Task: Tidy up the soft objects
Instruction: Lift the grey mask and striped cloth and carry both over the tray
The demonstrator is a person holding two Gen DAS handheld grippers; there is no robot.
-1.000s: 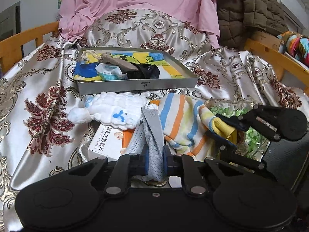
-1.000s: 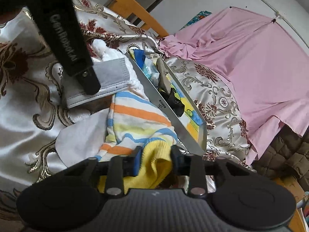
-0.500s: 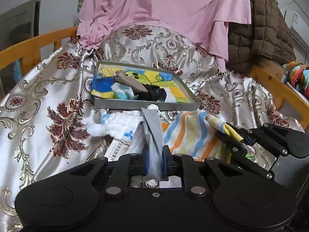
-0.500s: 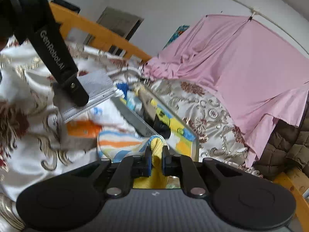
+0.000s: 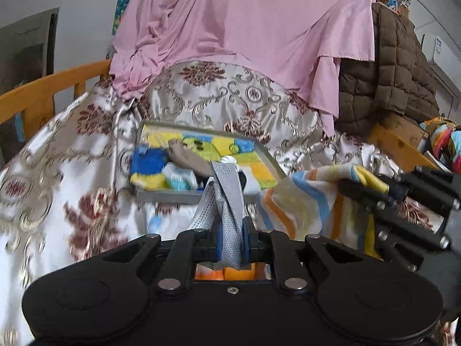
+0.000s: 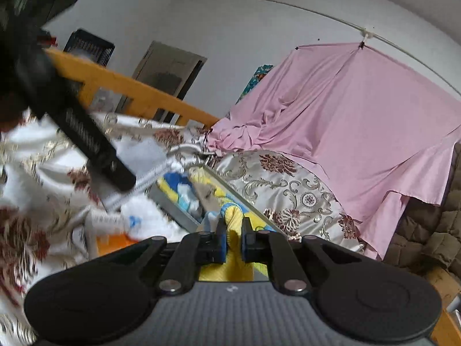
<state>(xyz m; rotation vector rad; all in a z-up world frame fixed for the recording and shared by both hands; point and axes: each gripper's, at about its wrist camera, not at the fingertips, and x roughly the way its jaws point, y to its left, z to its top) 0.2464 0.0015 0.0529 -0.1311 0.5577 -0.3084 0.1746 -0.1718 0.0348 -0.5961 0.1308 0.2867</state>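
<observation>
My left gripper (image 5: 230, 238) is shut on a grey mesh cloth (image 5: 227, 199) and holds it up in front of the grey tray (image 5: 173, 194). The tray holds a colourful cloth and several small soft items. My right gripper (image 6: 232, 238) is shut on a yellow, orange and blue striped towel (image 6: 234, 220). In the left wrist view the right gripper (image 5: 374, 193) lifts that towel (image 5: 305, 201) at the right of the tray. In the right wrist view the left gripper's finger (image 6: 95, 150) carries the grey cloth (image 6: 144, 178) at the left.
A gold and maroon patterned satin cover (image 5: 72, 173) lies over the sofa. A pink sheet (image 5: 245, 34) hangs behind, a brown quilted jacket (image 5: 389, 86) at the right. Wooden armrests (image 5: 43, 95) flank both sides. A white fluffy item (image 6: 144, 219) and a box lie below the tray.
Both grippers have risen with their cloths. The striped towel has been lifted off the sofa, and the grey cloth now hangs in front of the tray.
</observation>
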